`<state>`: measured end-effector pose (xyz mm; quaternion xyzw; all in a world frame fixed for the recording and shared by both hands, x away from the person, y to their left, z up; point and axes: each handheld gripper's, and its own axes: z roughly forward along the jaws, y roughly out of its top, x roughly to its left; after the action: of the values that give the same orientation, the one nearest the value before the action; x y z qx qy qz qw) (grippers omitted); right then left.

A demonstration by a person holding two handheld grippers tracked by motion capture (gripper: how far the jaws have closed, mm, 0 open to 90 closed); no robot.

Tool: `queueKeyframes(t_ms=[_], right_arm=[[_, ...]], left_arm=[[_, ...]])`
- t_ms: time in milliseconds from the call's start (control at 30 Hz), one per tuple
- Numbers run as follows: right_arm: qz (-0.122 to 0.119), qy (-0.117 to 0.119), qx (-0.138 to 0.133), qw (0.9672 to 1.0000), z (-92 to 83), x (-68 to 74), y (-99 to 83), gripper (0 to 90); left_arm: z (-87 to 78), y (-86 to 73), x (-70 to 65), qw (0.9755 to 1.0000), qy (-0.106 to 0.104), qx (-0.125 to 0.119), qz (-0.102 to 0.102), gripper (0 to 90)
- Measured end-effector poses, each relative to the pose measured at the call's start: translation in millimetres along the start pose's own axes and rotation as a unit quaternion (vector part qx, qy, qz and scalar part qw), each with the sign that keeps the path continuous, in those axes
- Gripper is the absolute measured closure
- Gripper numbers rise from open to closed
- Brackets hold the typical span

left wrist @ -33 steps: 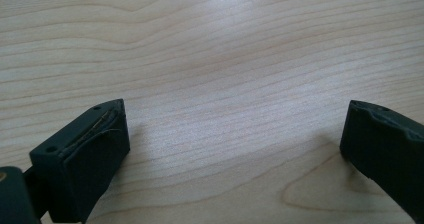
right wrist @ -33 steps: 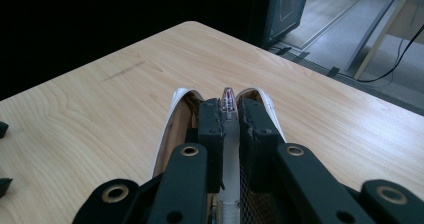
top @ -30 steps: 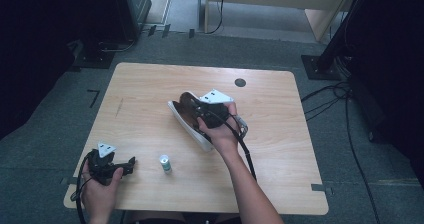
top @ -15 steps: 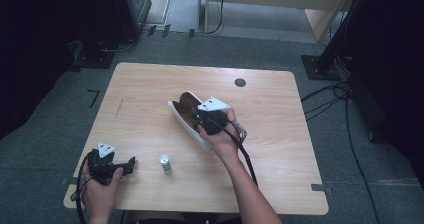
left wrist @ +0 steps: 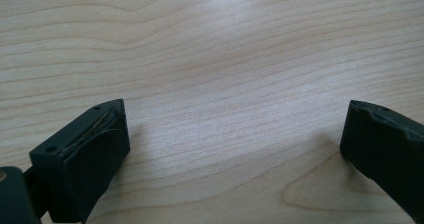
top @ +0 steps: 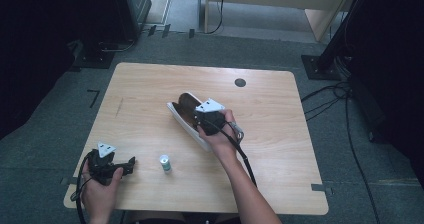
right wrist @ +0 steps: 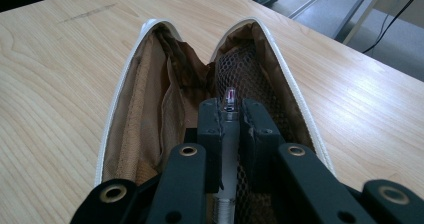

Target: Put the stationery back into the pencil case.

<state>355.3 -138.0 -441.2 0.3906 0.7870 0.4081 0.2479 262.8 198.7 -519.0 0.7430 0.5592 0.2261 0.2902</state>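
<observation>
Right gripper [right wrist: 229, 115] is pinching a slim silver tube [right wrist: 228, 134] over the open white pouch [right wrist: 150, 99]. Left gripper [left wrist: 235, 149] is resting on the table [left wrist: 210, 59], jaws spread wide, gripping nothing.

No legible text (anywhere here)

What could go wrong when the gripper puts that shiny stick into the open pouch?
The right gripper pinches the thin silver pen-like stick by a narrow grip, so it might slip or tilt. Its tip could snag the mesh pocket inside the pouch. Nothing holds the pouch, since the left gripper is open over bare table, so it may slide.
</observation>
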Motion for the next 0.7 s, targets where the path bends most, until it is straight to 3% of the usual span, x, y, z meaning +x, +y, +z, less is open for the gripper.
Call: queueKeyframes(t_ms=[300,700], right_arm=[[-0.004,-0.002,0.02,0.9998,5.7,-1.1,-2.7,79.0],[0.003,0.008,0.007,0.9999,-6.4,-1.2,-5.4,77.9]], left_arm=[[0.0,0.0,0.0,1.0,0.0,0.0,0.0,0.0],[0.0,0.0,0.0,1.0,0.0,0.0,0.0,0.0]])
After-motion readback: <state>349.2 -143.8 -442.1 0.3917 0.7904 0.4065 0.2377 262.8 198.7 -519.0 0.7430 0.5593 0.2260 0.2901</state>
